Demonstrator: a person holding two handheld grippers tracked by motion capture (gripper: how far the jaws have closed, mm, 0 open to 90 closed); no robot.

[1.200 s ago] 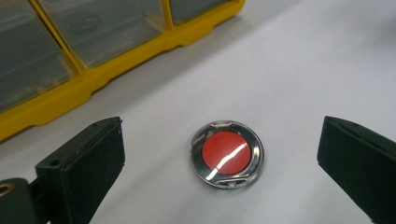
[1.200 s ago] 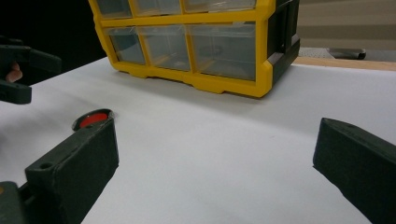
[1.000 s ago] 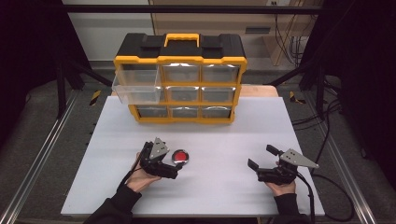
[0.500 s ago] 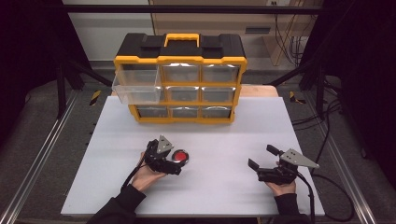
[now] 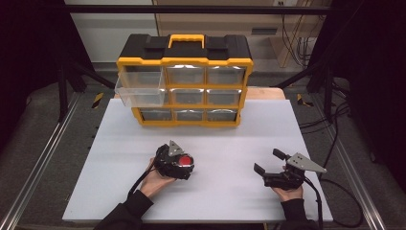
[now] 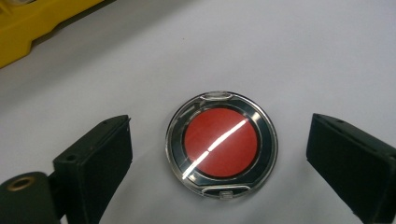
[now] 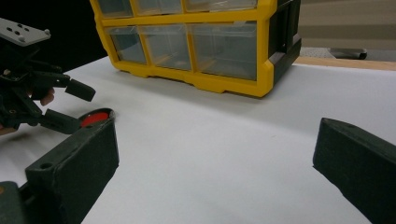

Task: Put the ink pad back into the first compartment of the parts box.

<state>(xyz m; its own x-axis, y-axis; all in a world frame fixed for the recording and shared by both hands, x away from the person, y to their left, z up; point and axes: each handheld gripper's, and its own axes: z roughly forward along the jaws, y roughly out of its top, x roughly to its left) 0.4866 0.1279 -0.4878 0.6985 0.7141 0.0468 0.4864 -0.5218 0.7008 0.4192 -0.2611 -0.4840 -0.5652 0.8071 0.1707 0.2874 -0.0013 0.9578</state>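
A round compact with a red centre and a clear lid lies flat on the white table. My left gripper is lowered over it, one jaw on each side, with a gap between each pad and the rim. Its jaws have just been closing a little with the compact between them, and they stand open. In the high view the compact shows just past the left gripper. My right gripper rests open near the table's right front with nothing between its jaws.
A yellow and black drawer organizer stands at the back of the table, with its middle-left clear drawer pulled out. The right gripper view shows the organizer ahead and the left gripper by the compact.
My left gripper has moved right and down, so its jaws now straddle the red compact. The right gripper has stayed where it was.
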